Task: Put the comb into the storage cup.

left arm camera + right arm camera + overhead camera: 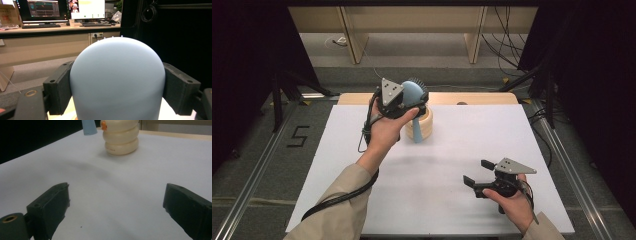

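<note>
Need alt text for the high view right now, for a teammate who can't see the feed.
The left gripper is closed on the head of a pale blue brush, held over a cream ribbed holder at the far side of the white table. The right gripper rests near the front right, jaws open with nothing between them.

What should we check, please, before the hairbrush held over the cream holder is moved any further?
1. Left claw shut on the blue hairbrush: ok, both pads press its head.
2. Brush handle tip clear of the table: ok, it hangs in the air beside the holder.
3. Cream ringed holder upright: ok.
4. Handle lined up with the holder's opening: cannot tell.
5. Right claw open and empty: ok.
6. Right claw well away from the holder: ok.
</note>
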A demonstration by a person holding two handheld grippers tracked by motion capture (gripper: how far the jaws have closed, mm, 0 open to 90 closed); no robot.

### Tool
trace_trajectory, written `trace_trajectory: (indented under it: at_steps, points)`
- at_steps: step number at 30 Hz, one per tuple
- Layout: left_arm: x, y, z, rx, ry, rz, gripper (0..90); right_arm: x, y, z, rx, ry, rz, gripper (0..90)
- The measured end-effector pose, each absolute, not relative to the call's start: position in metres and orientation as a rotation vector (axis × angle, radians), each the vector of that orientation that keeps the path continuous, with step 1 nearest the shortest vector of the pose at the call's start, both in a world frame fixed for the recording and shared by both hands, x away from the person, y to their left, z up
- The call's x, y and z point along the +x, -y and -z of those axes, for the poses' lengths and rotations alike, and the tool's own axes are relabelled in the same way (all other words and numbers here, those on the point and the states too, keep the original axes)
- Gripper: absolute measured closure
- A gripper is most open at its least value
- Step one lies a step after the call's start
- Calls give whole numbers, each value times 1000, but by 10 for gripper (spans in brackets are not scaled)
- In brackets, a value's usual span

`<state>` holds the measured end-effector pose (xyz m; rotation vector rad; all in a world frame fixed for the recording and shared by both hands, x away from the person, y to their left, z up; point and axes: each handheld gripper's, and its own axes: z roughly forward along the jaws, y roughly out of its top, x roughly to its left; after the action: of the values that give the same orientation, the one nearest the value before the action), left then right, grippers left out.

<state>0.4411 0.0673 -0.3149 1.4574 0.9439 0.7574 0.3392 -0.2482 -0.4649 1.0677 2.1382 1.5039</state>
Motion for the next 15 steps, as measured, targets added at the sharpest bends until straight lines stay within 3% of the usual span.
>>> trace_trajectory:
  at_steps: [15]
  points:
    - [448, -70, 314, 1434, -957, -786, 196, 339, 248, 465, 1067, -2140, -1503, 77]
